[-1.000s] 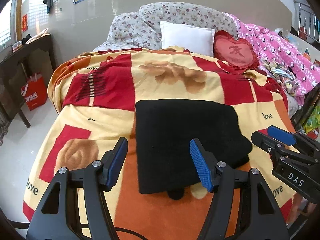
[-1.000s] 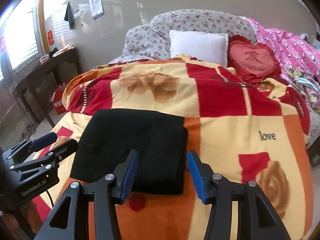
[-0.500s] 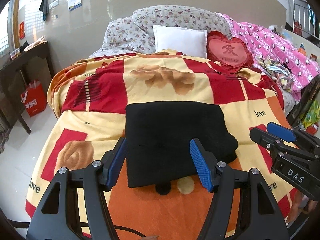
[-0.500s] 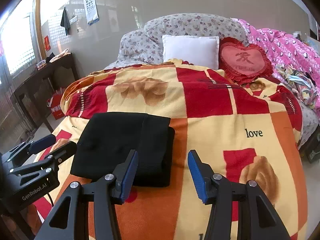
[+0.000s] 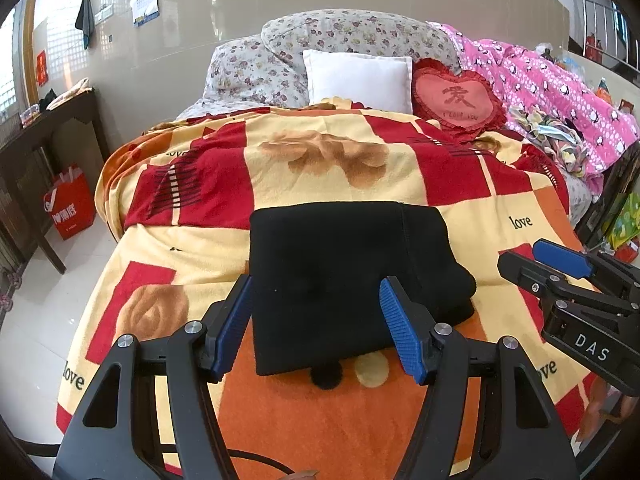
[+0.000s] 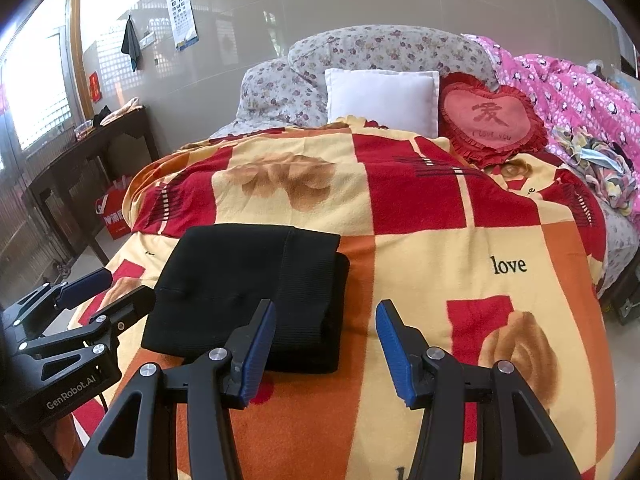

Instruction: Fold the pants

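Bedroom, tiled wall behind; bed [image 5: 500, 208] covered w/ a red/yellow/orange checked blanket [image 5: 320, 168]. Black pants [image 5: 344, 280] lie on the blanket's near half, already a compact rectangle, several layers stacked, thick fold edge on the right in both views.

Left gripper [image 5: 316, 326] hovers above the near edge of the pants, jaws apart, nothing between pads. Right gripper [image 6: 326, 342] hangs just right of the pants over bare blanket, jaws also apart, empty. Neither touches cloth.

Judgement: fold looks about done; what's left is prob. a tidy-up or a clean pull-away. To do it well: keep pads clear of the top layer so the stack isn't dragged; if squaring up, press flat from above rather than pinch; the stepped right-hand edge is the bit likely to slip.

Writing: "love" printed on blanket in several spots; "GenRobot.AI" on left gripper body seen in right wrist view; "DAS" on right gripper body in left wrist view; heart cushion [image 6: 494, 118] w/ a Chinese character + "I love you"; eye chart [image 6: 182, 14] on wall; red bag [image 5: 70, 202] w/ white print, not legible.
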The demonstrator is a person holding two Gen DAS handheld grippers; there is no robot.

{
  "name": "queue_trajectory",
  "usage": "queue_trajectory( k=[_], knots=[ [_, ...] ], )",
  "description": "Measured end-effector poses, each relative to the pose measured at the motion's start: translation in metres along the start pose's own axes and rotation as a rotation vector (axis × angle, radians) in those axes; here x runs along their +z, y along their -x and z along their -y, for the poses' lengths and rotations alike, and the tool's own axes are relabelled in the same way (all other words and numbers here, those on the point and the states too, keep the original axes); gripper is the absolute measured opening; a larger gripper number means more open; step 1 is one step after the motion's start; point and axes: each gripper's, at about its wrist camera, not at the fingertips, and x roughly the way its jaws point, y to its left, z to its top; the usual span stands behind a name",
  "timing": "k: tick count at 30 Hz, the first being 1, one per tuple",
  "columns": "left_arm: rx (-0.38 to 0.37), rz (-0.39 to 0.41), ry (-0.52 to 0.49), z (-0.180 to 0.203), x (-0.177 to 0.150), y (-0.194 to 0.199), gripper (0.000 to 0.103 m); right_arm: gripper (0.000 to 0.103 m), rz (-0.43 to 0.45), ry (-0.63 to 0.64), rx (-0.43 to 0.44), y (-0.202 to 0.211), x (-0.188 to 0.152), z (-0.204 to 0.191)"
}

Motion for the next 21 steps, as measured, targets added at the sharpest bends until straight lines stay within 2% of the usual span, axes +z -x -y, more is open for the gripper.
queue_trajectory(
  k=[21],
  knots=[
    [0.006,-0.017,0.008,-0.0045,-0.0015,-0.0049,0.065,0.05,-0.02,0.01,0.018,-0.0081,0.0002,-0.0011]
  ],
)
